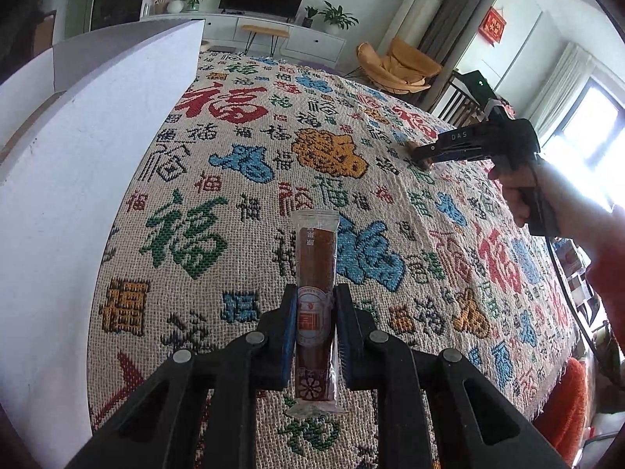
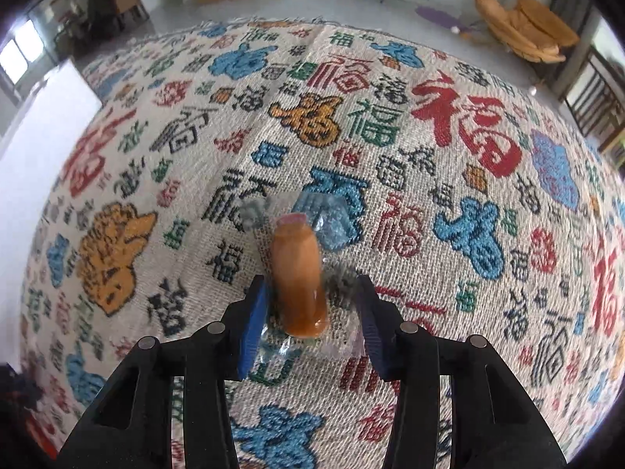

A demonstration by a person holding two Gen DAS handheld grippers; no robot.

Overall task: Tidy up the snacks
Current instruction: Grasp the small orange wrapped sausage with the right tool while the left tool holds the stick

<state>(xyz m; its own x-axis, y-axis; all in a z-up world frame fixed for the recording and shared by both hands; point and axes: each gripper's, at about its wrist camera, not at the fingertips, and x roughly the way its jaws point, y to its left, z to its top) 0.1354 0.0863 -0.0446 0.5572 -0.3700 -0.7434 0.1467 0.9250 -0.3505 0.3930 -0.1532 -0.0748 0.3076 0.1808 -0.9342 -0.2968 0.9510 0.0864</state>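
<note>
My left gripper (image 1: pixel 314 312) is shut on a brown snack stick in a clear wrapper (image 1: pixel 315 273), which points forward above the patterned tablecloth (image 1: pixel 234 179). My right gripper (image 2: pixel 310 308) stands partly open around an orange sausage in a clear wrapper (image 2: pixel 299 273), just above the cloth (image 2: pixel 429 136). The pads flank the sausage with gaps, and only the clear wrapper edges reach them. The right gripper also shows in the left wrist view (image 1: pixel 424 156), far right, with a small tan thing at its tips.
A white box (image 1: pixel 78 195) with tall walls stands on the table's left side; its edge shows in the right wrist view (image 2: pixel 35 148). Behind the table are a TV cabinet (image 1: pixel 273 35) and an orange chair (image 1: pixel 398 66).
</note>
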